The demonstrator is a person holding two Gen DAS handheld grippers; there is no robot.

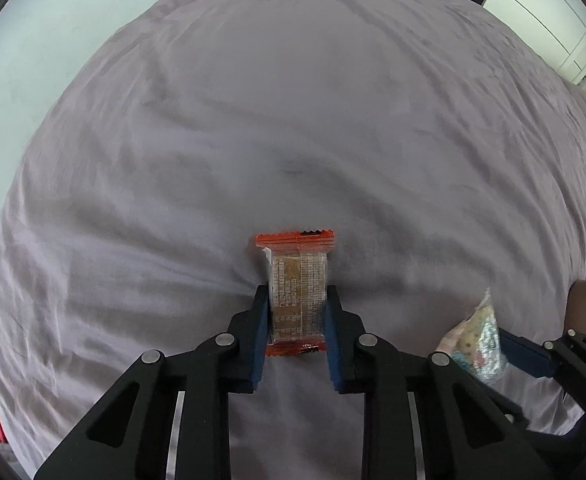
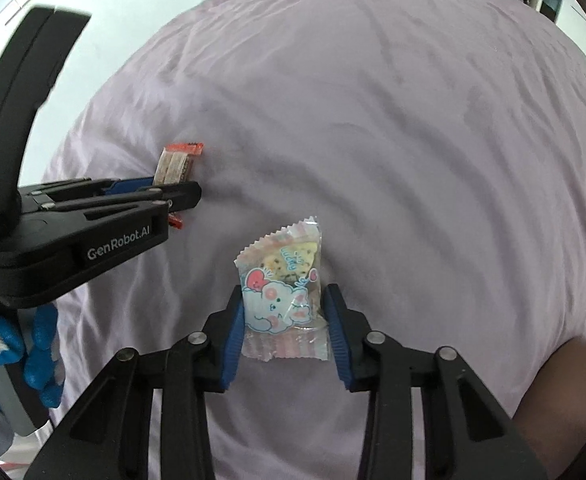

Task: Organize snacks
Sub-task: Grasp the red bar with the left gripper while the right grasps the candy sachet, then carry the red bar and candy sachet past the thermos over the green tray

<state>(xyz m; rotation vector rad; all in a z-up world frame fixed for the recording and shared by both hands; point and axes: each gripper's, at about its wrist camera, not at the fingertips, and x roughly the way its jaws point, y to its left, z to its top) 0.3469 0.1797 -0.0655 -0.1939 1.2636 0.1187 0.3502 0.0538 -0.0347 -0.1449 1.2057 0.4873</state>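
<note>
My left gripper [image 1: 296, 300] is shut on an orange-edged snack bar [image 1: 297, 292] with a brown centre, held just above the lilac bedsheet [image 1: 293, 120]. The bar also shows in the right wrist view [image 2: 175, 164], where the left gripper [image 2: 173, 192] comes in from the left. My right gripper [image 2: 284, 304] is shut on a pastel cracker packet [image 2: 283, 292] printed with a cartoon bunny. That packet [image 1: 477, 340] shows at the lower right of the left wrist view, held in the right gripper [image 1: 489, 346].
The wrinkled lilac sheet [image 2: 413, 120] covers a bed that fills both views. A white wardrobe [image 1: 553, 20] stands at the far right. A blue-gloved hand [image 2: 33, 340] holds the left gripper. A dark brown object [image 2: 573, 380] sits at the lower right.
</note>
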